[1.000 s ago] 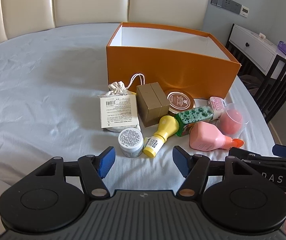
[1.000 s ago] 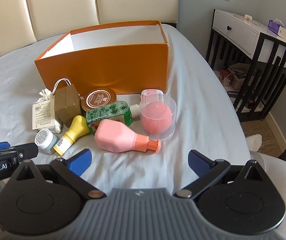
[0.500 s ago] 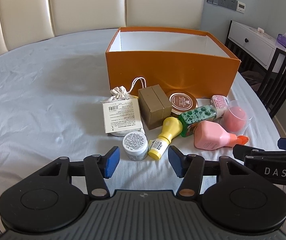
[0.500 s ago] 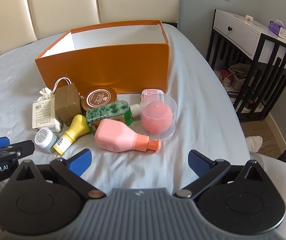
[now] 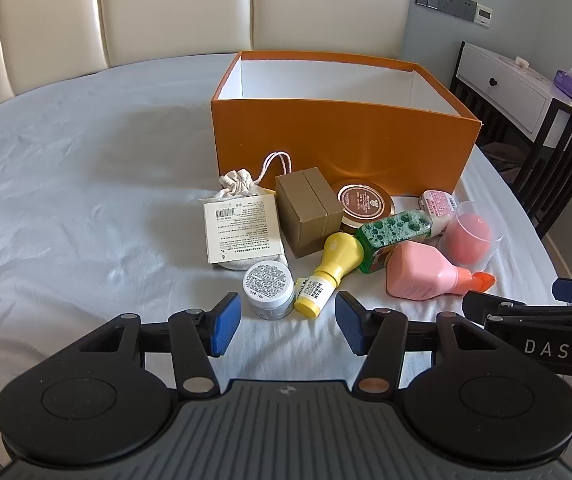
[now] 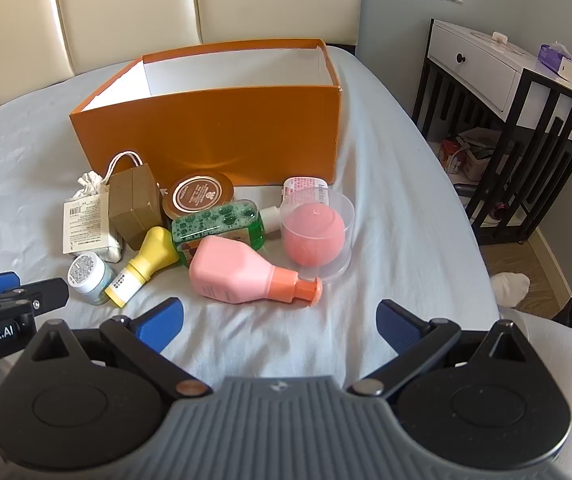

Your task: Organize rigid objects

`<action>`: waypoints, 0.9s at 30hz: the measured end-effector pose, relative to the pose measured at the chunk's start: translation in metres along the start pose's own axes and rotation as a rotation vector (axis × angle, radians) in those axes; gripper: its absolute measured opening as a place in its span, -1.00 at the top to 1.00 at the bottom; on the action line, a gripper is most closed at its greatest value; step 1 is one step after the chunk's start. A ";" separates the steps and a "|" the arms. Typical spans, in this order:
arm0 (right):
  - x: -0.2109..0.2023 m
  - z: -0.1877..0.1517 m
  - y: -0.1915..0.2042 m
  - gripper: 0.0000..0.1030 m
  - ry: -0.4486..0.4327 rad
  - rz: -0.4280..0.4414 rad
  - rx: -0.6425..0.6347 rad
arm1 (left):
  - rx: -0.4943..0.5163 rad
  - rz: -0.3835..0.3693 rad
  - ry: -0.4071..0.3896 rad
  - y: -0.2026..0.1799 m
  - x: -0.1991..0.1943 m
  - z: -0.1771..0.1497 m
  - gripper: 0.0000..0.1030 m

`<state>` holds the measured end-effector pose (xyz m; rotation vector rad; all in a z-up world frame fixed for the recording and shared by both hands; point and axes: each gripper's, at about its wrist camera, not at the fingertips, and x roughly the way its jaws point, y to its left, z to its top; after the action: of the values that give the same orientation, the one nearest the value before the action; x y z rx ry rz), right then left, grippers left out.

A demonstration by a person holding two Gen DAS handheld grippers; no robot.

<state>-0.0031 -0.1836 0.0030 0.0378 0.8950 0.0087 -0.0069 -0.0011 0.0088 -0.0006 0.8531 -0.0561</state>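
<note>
Both jaws are standing apart and empty: the left gripper (image 5: 288,330) has narrowed and edged forward since a second ago, while the right gripper (image 6: 279,326) is staying wide and unmoved. Just above the left jaws in mid-frame, a small white jar (image 5: 268,289) and a yellow bottle (image 5: 332,266) are lying on the bed (image 5: 85,200). Above the right jaws, at centre frame, a pink bottle (image 6: 241,271) is resting on its side, with a green bottle (image 6: 218,227) touching it behind. Farther up the frame, the orange box (image 5: 338,140) is sitting open.
</note>
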 end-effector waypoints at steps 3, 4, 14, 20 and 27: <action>0.000 0.000 0.000 -0.95 0.001 -0.001 -0.001 | 0.000 -0.001 0.006 -0.001 0.001 -0.001 -0.26; 0.000 0.000 0.000 -0.95 0.002 -0.001 -0.001 | -0.001 -0.001 0.008 -0.001 0.001 -0.001 -0.26; 0.000 0.000 0.000 -0.95 -0.003 -0.001 -0.005 | -0.003 -0.008 0.014 -0.001 0.003 -0.002 -0.18; 0.000 -0.004 -0.001 -0.95 -0.046 0.007 -0.009 | -0.024 -0.043 0.022 0.007 0.007 -0.003 -0.10; 0.012 0.000 0.006 -0.86 -0.030 0.079 -0.068 | 0.024 -0.133 0.014 0.010 0.019 0.001 -0.31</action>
<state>0.0044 -0.1771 -0.0064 0.0102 0.8621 0.1118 0.0070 0.0080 -0.0053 -0.0344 0.8656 -0.1914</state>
